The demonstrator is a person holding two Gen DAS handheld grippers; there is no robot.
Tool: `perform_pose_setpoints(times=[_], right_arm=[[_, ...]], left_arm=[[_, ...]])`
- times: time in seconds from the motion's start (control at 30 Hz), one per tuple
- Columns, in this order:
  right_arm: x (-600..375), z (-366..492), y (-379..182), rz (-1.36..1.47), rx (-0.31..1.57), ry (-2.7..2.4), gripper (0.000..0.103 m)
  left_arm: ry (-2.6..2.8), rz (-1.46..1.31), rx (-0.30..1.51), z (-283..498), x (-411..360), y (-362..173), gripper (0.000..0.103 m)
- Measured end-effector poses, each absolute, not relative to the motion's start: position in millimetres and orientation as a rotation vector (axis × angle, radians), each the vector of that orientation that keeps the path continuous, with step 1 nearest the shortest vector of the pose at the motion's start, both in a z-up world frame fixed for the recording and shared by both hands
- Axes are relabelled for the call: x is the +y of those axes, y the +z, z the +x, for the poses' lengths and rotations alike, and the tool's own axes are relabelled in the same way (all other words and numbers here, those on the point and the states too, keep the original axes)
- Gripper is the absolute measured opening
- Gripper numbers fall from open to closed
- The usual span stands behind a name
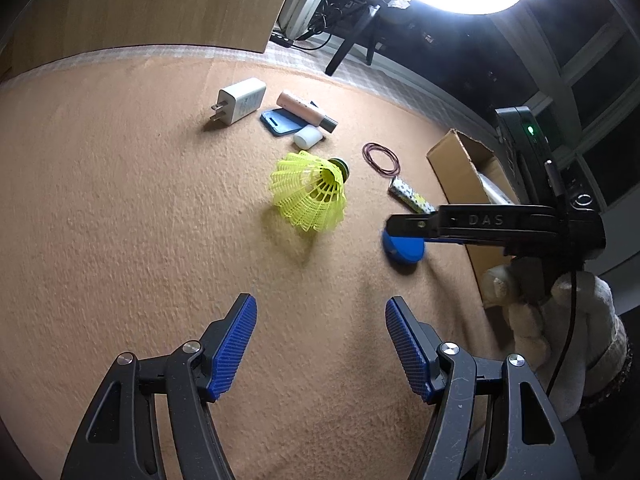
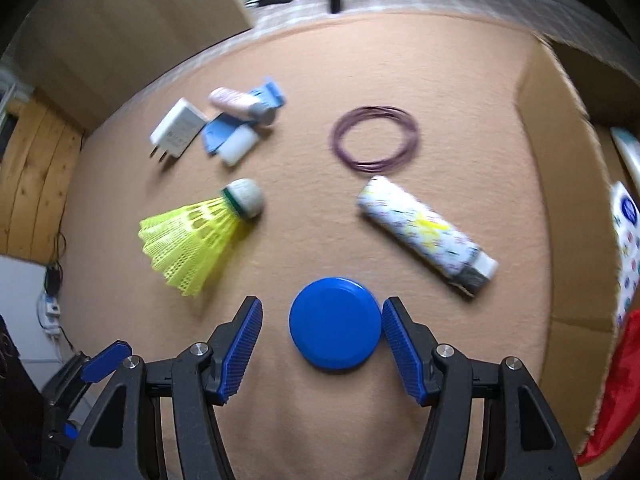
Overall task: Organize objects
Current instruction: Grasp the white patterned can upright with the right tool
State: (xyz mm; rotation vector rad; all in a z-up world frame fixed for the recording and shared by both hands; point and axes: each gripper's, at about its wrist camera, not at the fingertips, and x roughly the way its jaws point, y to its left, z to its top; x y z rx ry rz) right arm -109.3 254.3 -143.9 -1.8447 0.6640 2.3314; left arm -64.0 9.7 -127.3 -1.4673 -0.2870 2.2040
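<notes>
Left wrist view oblique, right wrist view steeper (nearer), both sharing the shuttlecock [image 1: 310, 192] [image 2: 192, 236]

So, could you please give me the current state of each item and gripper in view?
left gripper: jaws open, nothing between them.
right gripper: jaws open, astride the blue lid.
blue lid: flat on the mat, not gripped.
shuttlecock: lying on its side.
patterned tube: lying flat.
rubber bands: loose flat ring.
charger: unplugged, lying flat.
pink tube: resting across the blue case.
cardboard box: open.

"DAS" on right gripper [image 1: 404, 236] (embossed, faint).
</notes>
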Motion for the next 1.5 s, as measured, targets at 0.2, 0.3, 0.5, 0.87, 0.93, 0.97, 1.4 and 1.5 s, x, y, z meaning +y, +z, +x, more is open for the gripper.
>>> perform_pose_setpoints(times=[0.2, 0.3, 0.5, 0.87, 0.93, 0.97, 1.4, 1.5], right_arm=[[217.0, -119.7, -145.6, -1.892, 0.622, 2.432, 0.059], [196.2, -123.5, -145.9, -1.932, 0.582, 2.491, 0.059], [198.8, -124.8, -139.8, -1.953, 0.693, 2.55, 0.059], [302.1, -117.8, -116.1, -1.685, 0.658, 2.436, 0.059], [304.0, -121.9, -120.4, -1.681, 0.64, 2.424, 0.059], [306.4, -123.6, -124.9, -1.688, 0.634, 2.415, 0.059], [296.1, -143.1, -152.0, -1.732, 0.415, 2.366, 0.051], [292.9, -139.9, -150.7, -1.741, 0.37, 2.364, 0.039]], left_arm=[[2.208, -1.469, -0.294, -63.1, 6.1, -128.4, 0.07], [2.217, -1.475, -0.302, -64.2, 2.7, -129.9, 0.07], [2.234, -1.485, -0.325, -66.9, -5.3, -130.5, 0.063], [2.179, -1.433, -0.224, -81.2, 44.0, -119.3, 0.057], [2.158, -1.428, -0.192, -85.2, 60.3, -118.8, 0.057], [2.153, -1.42, -0.181, -88.2, 67.4, -117.1, 0.057], [2.202, -1.379, -0.157, -133.3, 82.1, -90.4, 0.056], [2.197, -1.38, -0.152, -147.2, 89.3, -87.8, 0.052]])
